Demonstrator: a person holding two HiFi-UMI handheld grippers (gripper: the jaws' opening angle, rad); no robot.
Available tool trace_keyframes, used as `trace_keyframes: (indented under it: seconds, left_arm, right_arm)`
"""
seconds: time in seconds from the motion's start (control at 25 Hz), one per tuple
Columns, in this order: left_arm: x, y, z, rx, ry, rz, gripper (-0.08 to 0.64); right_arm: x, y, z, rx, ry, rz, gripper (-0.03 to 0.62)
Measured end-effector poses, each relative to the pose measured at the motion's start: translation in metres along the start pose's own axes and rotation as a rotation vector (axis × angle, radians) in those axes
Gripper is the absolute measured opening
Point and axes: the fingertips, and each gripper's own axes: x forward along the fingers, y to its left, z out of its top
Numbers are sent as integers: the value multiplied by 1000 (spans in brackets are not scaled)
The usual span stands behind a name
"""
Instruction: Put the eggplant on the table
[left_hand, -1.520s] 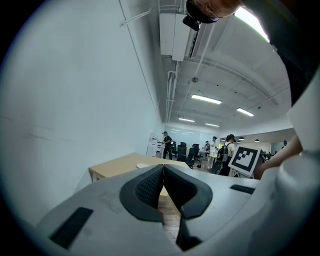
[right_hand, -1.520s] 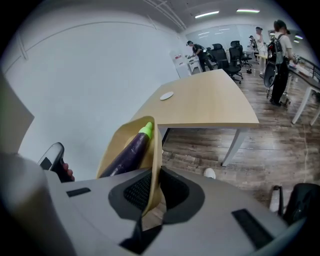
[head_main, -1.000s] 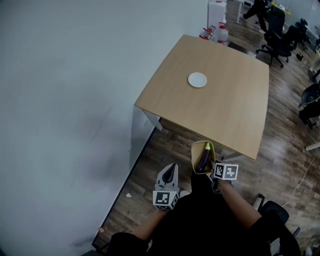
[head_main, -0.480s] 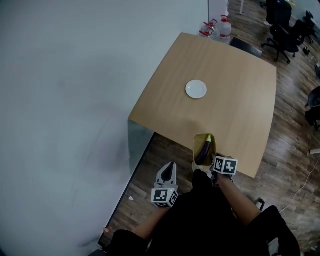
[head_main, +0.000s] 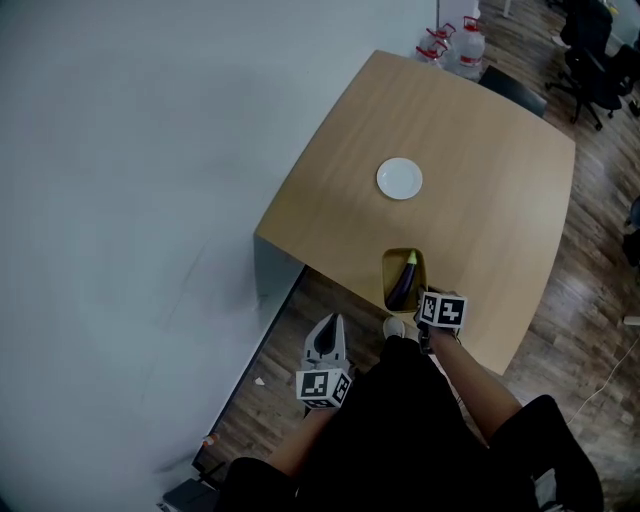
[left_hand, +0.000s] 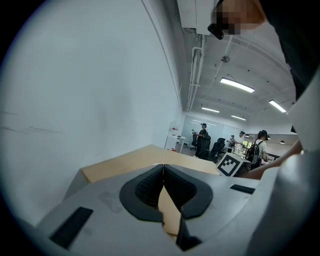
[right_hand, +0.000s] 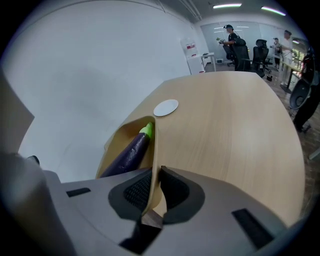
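Observation:
A purple eggplant (head_main: 402, 286) with a green stem lies in a tan thin-walled container (head_main: 389, 268). My right gripper (head_main: 421, 301) is shut on the container's near rim and holds it over the near edge of the wooden table (head_main: 480, 150). In the right gripper view the rim (right_hand: 155, 150) runs between the closed pads, with the eggplant (right_hand: 129, 152) to the left of them. My left gripper (head_main: 329, 322) is shut and empty, over the floor short of the table. Its pads (left_hand: 150, 185) meet in the left gripper view.
A small white plate (head_main: 399, 179) sits mid-table, beyond the container. A white wall fills the left. Water jugs (head_main: 455, 50) stand past the table's far corner, office chairs (head_main: 595, 70) at the far right. People stand far off in the room (right_hand: 231, 35).
Both grippers have moved forward toward the table. The container with the eggplant, earlier over the floor, now hangs over the table's near edge.

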Motion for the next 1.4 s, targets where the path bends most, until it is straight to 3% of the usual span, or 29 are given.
trace_keyframes:
  seconds: [0.4,0.92,1.24,1.4]
  left_arm:
    - [25,11,11,-5,-10,40,14]
    - [92,31,13,-34,15,-7,15]
    - [142,47,16,-44,47,-33,15]
    - [162,46,16,-52,66,-47,15]
  right_arm:
    - [50,7,27,-142,105,40,84]
    - [112,13,88,-309,174,27,84]
    - [151,25,111,-435,231,53,84]
    - [165,30,120,-529,273,109,84]
